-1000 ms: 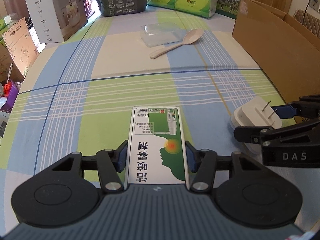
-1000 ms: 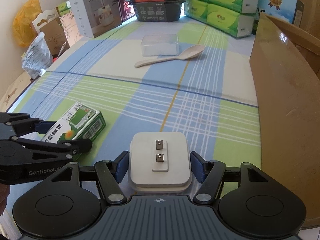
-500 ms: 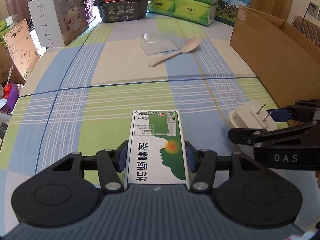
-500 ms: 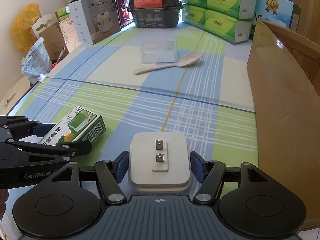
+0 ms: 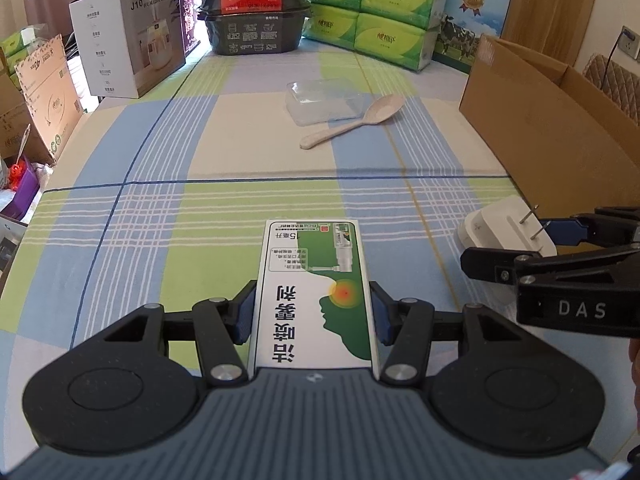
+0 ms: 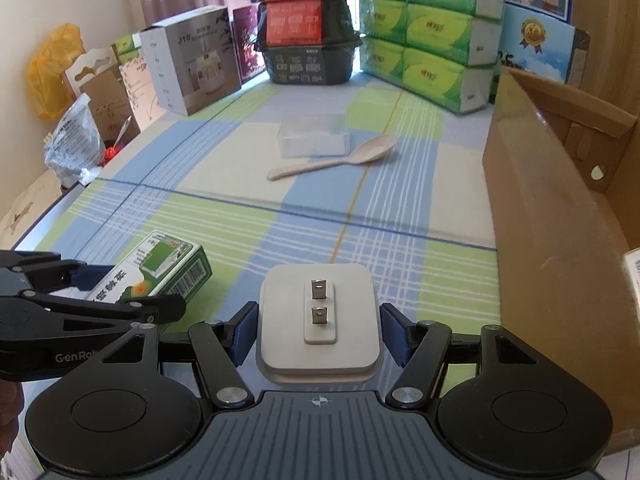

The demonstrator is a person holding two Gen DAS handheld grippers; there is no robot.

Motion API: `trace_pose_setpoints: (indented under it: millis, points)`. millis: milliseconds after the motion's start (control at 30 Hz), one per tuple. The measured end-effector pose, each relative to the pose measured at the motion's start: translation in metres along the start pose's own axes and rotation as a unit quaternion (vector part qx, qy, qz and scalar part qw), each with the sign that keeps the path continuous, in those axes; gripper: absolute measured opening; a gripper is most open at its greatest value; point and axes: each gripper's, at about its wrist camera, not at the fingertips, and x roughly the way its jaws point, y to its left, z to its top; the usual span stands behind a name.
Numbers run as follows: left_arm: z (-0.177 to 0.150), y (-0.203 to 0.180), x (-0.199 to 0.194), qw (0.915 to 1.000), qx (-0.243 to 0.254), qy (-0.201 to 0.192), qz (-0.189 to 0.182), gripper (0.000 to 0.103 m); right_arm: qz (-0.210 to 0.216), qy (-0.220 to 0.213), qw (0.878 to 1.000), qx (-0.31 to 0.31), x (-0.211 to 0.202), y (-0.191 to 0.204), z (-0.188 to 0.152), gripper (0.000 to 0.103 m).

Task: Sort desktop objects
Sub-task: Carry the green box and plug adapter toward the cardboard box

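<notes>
In the left wrist view, the left tongs (image 5: 312, 312) are pinching a green-and-white medicine box (image 5: 314, 280) by its long sides, the blue pads pressing against both edges, the box pointing forward over the checked cloth of the table (image 5: 224, 216). The right tongs are showing at the right edge, gripping a white plug adapter (image 5: 504, 232) with its two prongs sticking up. Both items look lifted clear of the cloth, so the step in hand is, by my judgement, carrying two picked-up things toward a container. The open cardboard box (image 5: 532, 120) standing at the right edge of the table seems the likely destination. A pale spoon (image 5: 352, 126) and a clear plastic tray (image 5: 324, 102) are lying further up the table, touching each other and apparently waiting to be sorted.

In the right wrist view, the right tongs (image 6: 318, 332) are clamping the adapter (image 6: 318, 320) flat, prongs upward, with the cardboard wall (image 6: 552, 216) just beside it on the right. The next move probably calls for lifting above that wall's rim before letting go, and the left load must cross behind or over the right one without knocking it. Stacked green tissue packs (image 6: 432, 32), dark food containers (image 6: 308, 28) and a grey humidifier carton (image 6: 192, 56) are lining the far end; a yellow bag (image 6: 52, 72) is sitting by the wall on the left.
</notes>
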Motion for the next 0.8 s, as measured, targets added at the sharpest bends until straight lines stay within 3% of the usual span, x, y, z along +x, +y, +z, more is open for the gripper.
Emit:
trace_pose_setpoints:
  millis: [367,800]
  points:
    - [-0.004,0.003,-0.036,0.9996,-0.012,-0.022,0.01,0.051,-0.018,-0.025,0.999,-0.011,-0.041,0.01,-0.005,0.062]
    - [0.011,-0.034,-0.12,0.9973,-0.016,-0.071,-0.007,0.051,-0.04,-0.082,0.996,-0.005,-0.139,0.011,-0.003,0.062]
